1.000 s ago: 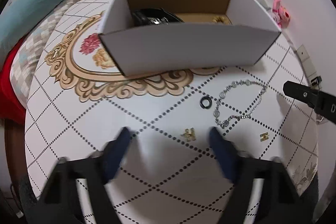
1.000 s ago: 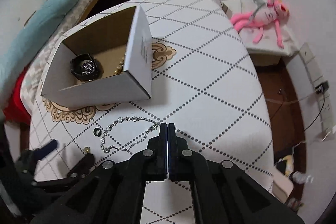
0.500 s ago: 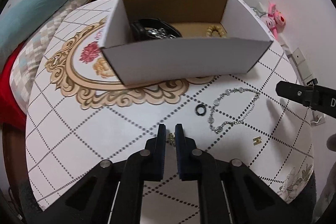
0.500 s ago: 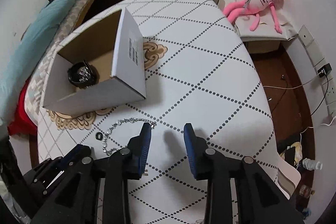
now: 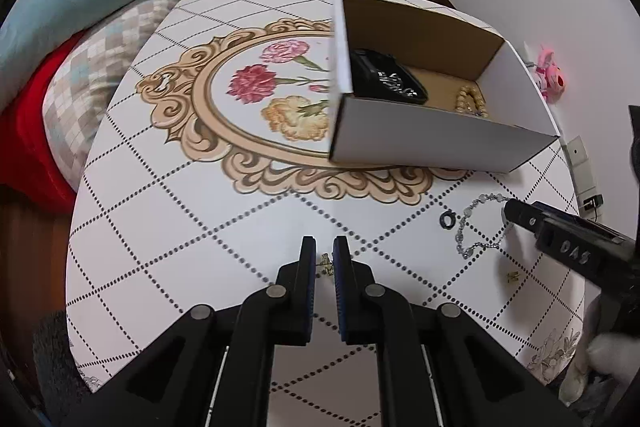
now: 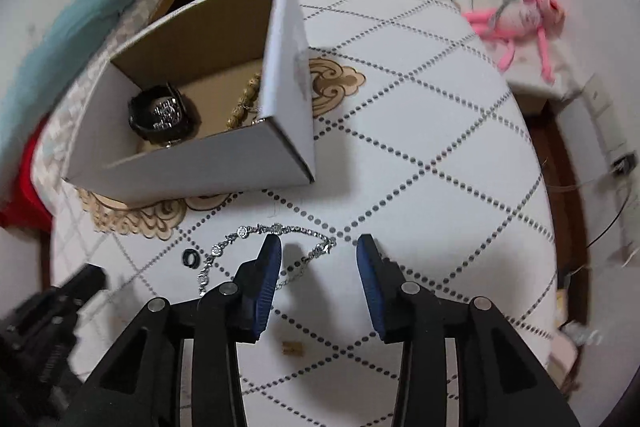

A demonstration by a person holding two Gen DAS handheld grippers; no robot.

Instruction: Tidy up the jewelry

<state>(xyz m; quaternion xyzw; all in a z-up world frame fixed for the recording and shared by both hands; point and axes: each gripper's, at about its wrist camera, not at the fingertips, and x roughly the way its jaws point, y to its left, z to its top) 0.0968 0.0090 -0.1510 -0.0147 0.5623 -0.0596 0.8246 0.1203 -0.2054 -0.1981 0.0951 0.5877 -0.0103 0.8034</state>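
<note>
The left gripper point(image 5: 324, 257) is pinched narrow on a small gold earring point(image 5: 327, 263), held between its fingertips above the near part of the desk point(image 5: 192, 219). The step in hand looks like carrying this earring to the cardboard box point(image 5: 432, 143), which sits far and to the right on the desk and already holds a black watch point(image 5: 386, 83) and a gold bead bracelet point(image 5: 470, 101).

The right gripper point(image 6: 318, 251) stands wide and holds nothing, hovering over the silver chain bracelet point(image 6: 276, 229) that lies on the desk just near of the box. A black ring point(image 6: 191, 259) lies to the left of the chain, and a second gold earring point(image 6: 291, 347) lies nearer.

Next, the left gripper likely needs to clear the box's near wall, come over the inside and only then let go. The right gripper would have to lower and close squarely on the thin chain.
</note>
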